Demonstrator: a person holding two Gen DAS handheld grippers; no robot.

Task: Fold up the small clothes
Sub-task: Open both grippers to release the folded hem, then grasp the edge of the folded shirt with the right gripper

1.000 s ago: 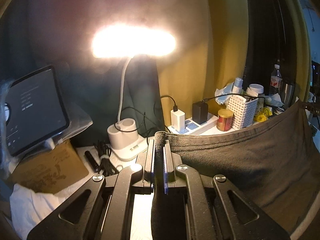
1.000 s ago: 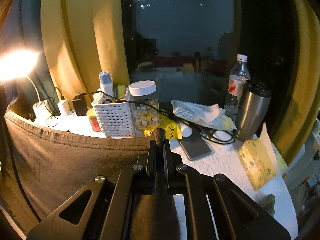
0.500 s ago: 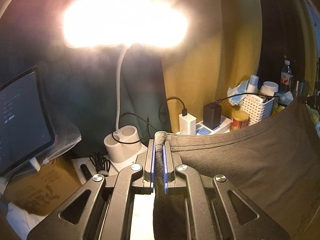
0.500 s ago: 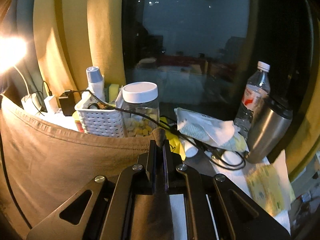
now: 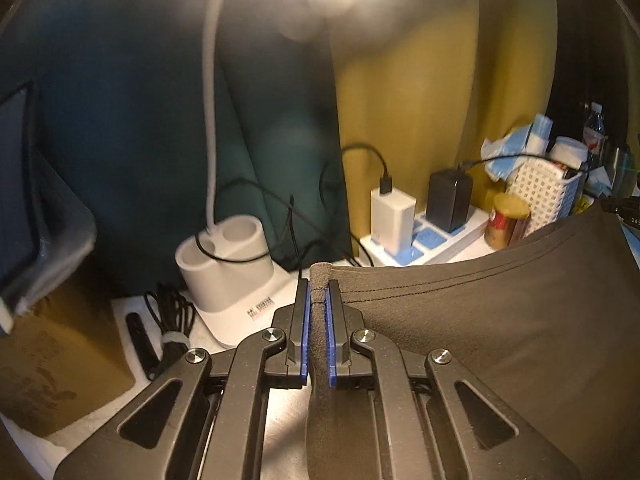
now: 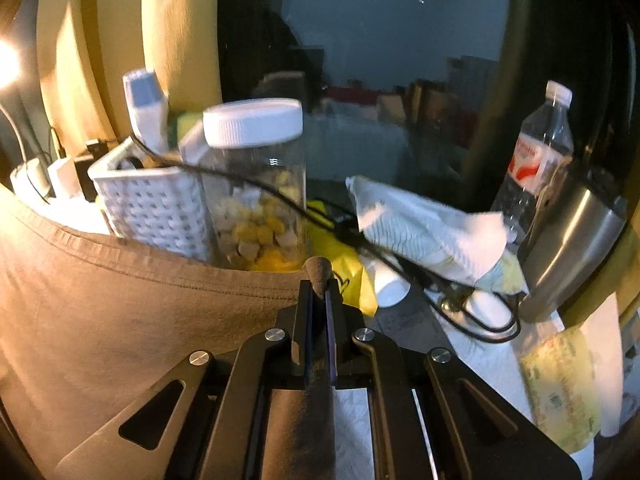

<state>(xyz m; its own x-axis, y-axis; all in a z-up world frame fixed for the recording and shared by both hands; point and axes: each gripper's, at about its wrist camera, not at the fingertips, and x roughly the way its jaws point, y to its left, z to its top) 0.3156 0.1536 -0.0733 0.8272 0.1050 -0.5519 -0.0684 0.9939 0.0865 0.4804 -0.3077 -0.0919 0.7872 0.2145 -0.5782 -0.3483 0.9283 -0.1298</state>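
A dark grey-brown garment (image 5: 480,320) hangs stretched between my two grippers, hem edge on top. My left gripper (image 5: 319,292) is shut on its left corner, with cloth bunched between the blue pads. In the right wrist view the same garment (image 6: 120,300) spreads to the left, and my right gripper (image 6: 319,292) is shut on its right corner. Both grippers hold it above the white table. The lower part of the garment is hidden below the frames.
Behind the cloth stand a white lamp base (image 5: 228,256), a power strip with chargers (image 5: 424,228), a white basket (image 6: 156,208), a clear jar (image 6: 256,184), a water bottle (image 6: 540,152), a steel tumbler (image 6: 572,240), tissues and cables. A tablet (image 5: 16,184) stands at left.
Both grippers have moved forward and lower with the garment held taut: the lamp head has slid up out of view and the basket and jar loom larger.
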